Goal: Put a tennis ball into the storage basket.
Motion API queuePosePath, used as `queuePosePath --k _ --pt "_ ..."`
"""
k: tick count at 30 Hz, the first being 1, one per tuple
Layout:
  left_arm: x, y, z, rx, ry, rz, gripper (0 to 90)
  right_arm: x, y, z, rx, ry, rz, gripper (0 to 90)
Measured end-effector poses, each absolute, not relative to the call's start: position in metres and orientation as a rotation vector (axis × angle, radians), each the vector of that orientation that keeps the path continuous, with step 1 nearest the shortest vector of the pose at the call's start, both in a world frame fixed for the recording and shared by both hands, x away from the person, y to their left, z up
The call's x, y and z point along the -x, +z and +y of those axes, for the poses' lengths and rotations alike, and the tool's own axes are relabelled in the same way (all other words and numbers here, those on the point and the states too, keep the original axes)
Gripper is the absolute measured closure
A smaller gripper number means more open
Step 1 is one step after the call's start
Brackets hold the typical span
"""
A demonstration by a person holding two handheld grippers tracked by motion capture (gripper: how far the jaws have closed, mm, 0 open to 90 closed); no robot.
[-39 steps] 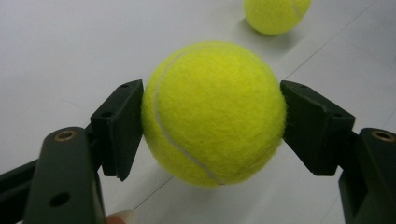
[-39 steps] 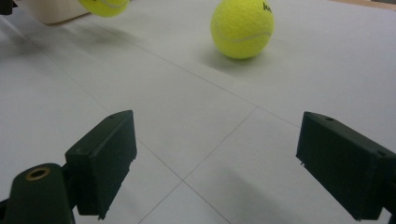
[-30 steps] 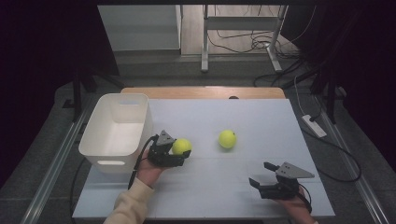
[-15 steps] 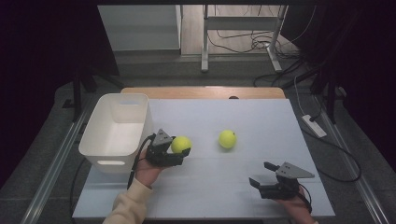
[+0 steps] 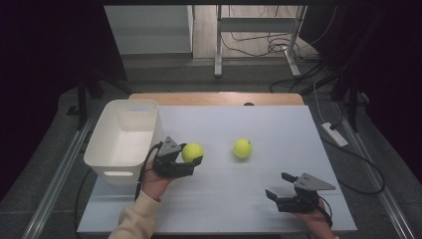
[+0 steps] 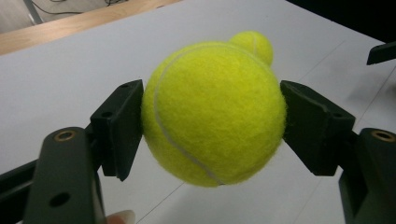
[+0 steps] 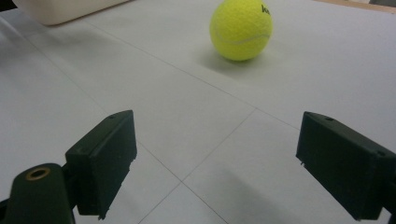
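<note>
White tabletop unchanged: left tool stays clamped on tennis ball, right tool wide open.

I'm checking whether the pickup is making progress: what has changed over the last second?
Almost nothing. The left gripper stays shut on the tennis ball beside the white bin, with at most a slight shift of the ball between frames. The second ball lies where it was on the table, and the right gripper stays open and idle near the front edge.
</note>
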State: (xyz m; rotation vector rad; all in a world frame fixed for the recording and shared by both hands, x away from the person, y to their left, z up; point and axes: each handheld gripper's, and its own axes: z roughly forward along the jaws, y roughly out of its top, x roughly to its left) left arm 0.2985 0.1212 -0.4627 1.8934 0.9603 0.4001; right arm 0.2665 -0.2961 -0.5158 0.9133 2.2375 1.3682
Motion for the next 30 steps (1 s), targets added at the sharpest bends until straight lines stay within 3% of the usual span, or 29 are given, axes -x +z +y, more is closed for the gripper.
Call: queuePosePath --k 30 --pt "-0.283 -0.436 0.133 -1.812 0.419 0.898 27.0 -0.266 -0.516 -0.296 -0.91 1.359 2.236 12.1"
